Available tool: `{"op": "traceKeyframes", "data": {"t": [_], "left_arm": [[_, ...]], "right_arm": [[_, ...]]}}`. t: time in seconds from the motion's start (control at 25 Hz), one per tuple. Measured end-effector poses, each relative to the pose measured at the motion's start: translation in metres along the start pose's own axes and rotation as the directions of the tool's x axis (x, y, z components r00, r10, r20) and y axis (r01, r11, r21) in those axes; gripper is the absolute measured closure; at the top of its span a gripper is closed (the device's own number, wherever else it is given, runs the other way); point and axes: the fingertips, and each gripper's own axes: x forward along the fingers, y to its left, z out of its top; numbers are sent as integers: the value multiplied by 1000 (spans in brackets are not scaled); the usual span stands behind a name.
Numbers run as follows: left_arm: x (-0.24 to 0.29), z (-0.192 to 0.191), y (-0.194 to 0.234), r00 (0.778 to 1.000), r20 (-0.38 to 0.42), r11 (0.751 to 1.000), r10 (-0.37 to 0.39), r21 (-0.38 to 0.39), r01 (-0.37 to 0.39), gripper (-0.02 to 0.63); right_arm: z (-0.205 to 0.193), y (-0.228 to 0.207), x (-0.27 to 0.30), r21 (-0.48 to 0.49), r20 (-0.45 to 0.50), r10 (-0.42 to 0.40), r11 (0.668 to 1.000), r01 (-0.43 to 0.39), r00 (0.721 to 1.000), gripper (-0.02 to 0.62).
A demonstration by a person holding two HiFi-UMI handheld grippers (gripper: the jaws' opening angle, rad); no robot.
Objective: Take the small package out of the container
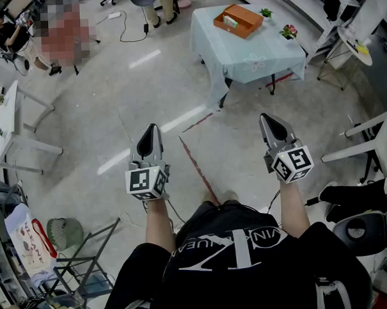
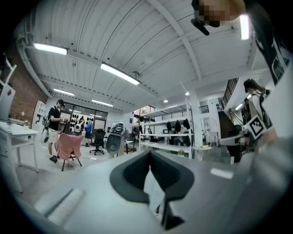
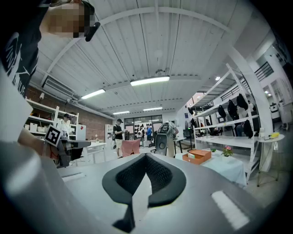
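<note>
An orange container stands on a table with a pale blue cloth, far ahead of me across the floor. A small pale package lies inside it. In the right gripper view the container shows at mid right with the package in it. My left gripper and right gripper are held out side by side at waist height, both pointing forward, both shut and empty. Their black pads meet at the tips in the left gripper view and the right gripper view.
Two small potted plants stand on the cloth beside the container. White tables stand at the left, a white frame and a black chair at the right, a metal rack at bottom left. People stand far back.
</note>
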Motion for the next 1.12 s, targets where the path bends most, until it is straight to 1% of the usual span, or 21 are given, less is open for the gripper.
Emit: {"op": "traceKeyframes", "data": {"t": [0.28,0.44,0.6,0.76,0.8,0.88,1.0,1.12], "left_arm": [[7,0,13,1000,-1,1000,13,-9,-13,606],[8,-3,18,1000,3,1000,10,-2,-10,606],[7,-11,20,1000,4,1000,-7,-23,7,606],[11,-18,17,999,-7,999,-32,-30,32,606],[13,-19,17,999,-8,999,-32,-30,32,606],[20,-19,19,1000,-8,999,-30,-34,30,606],[37,-19,22,999,-8,998,-34,-46,34,606],[65,-21,28,999,-14,998,-33,-50,32,606]], "right_arm": [[-3,-4,9,8,-5,-16,1000,16,1000,591],[-2,-2,15,7,9,-23,1000,23,1000,591],[-5,4,16,2,17,-35,999,35,999,591],[-13,3,12,45,29,-67,997,66,997,591],[-16,1,14,54,26,-71,996,70,997,568],[-20,-5,18,60,19,-72,996,71,997,554],[-21,-18,28,67,15,-79,995,78,997,514],[-24,-38,50,82,9,-81,993,80,997,501]]}}
